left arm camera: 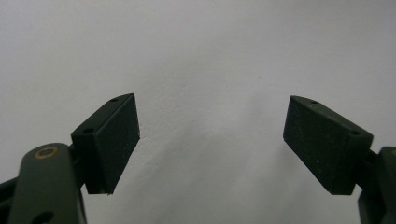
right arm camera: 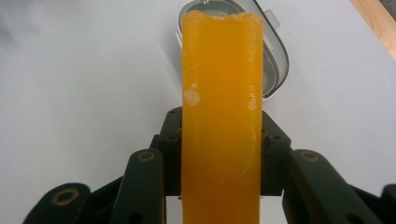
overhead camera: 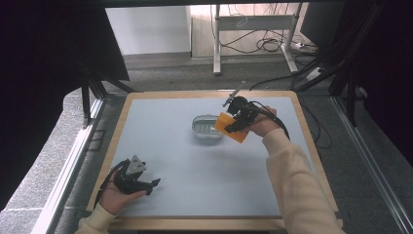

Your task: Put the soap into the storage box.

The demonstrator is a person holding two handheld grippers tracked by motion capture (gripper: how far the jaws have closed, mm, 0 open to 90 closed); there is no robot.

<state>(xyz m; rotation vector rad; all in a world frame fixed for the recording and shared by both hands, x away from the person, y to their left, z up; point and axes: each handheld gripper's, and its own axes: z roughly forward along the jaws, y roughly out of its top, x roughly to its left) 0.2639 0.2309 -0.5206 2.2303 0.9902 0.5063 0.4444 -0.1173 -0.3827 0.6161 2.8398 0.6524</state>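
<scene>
I had the orange bar of soap (right arm camera: 222, 116) clamped edge-on in the right gripper (overhead camera: 239, 118), hovering right of center frame just beside the metal soap dish (overhead camera: 207, 126), lined up for dropping in. Left gripper (overhead camera: 141, 181) sat wide apart, empty, lower left on the counter (overhead camera: 195, 170).

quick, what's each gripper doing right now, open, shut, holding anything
Left gripper: open, nothing between its jaws, low over the table.
Right gripper: shut on the orange block, beside the metal dish.
</scene>
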